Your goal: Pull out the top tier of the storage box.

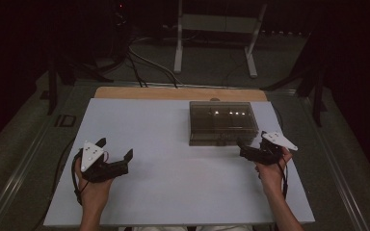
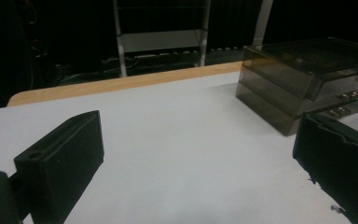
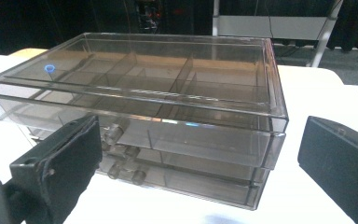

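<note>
The clear drawer organizer (image 1: 223, 122) sat at the table's far right with its knobbed drawer fronts facing the right gripper (image 1: 249, 150), jaws spread just short of it, while the equally open left gripper (image 1: 116, 149) hung well off.

No readable text, label, brand or number appears on the clear drawer box (image 3: 168, 116), the white table (image 1: 164, 183) or either handheld gripper, seen from three cameras
</note>
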The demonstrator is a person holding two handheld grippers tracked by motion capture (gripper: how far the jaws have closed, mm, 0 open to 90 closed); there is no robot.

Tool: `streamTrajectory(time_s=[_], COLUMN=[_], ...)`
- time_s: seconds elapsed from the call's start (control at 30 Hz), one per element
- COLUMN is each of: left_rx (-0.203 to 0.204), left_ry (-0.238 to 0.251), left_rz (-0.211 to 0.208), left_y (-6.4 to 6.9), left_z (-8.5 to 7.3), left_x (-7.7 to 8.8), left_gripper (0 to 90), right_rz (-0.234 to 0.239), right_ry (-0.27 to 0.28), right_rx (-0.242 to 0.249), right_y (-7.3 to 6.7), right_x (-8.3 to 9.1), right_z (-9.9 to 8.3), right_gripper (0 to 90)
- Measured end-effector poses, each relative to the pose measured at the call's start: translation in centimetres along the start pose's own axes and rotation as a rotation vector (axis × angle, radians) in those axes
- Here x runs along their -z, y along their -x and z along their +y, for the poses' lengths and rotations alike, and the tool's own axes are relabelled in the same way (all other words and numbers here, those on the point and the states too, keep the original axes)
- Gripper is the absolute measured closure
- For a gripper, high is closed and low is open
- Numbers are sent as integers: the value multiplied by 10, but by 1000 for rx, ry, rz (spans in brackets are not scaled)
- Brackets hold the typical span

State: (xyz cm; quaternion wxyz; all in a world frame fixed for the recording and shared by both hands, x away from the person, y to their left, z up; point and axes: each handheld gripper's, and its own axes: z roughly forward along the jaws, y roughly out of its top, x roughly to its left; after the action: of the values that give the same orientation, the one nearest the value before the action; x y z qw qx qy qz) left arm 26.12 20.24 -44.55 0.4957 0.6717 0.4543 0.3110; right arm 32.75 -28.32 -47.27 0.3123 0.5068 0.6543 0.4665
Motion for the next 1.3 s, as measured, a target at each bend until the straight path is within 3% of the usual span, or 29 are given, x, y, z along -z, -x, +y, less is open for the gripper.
streamTrajectory(time_s=[0.53, 0.8, 1.3], left_rx=[3, -15, -22], left_ry=[-25, -28, -37], left_rz=[-22, -51, -85], left_y=[20, 39, 55], left_z=[-2, -5, -10], left_x=[6, -6, -28], left_gripper=[34, 34, 34], right_rz=[-2, 3, 4], right_ry=[-8, -7, -2], right_rx=[6, 9, 3], right_y=[6, 6, 8], right_x=[-2, -4, -4], right_z=[-2, -2, -2], right_gripper=[0, 0, 0])
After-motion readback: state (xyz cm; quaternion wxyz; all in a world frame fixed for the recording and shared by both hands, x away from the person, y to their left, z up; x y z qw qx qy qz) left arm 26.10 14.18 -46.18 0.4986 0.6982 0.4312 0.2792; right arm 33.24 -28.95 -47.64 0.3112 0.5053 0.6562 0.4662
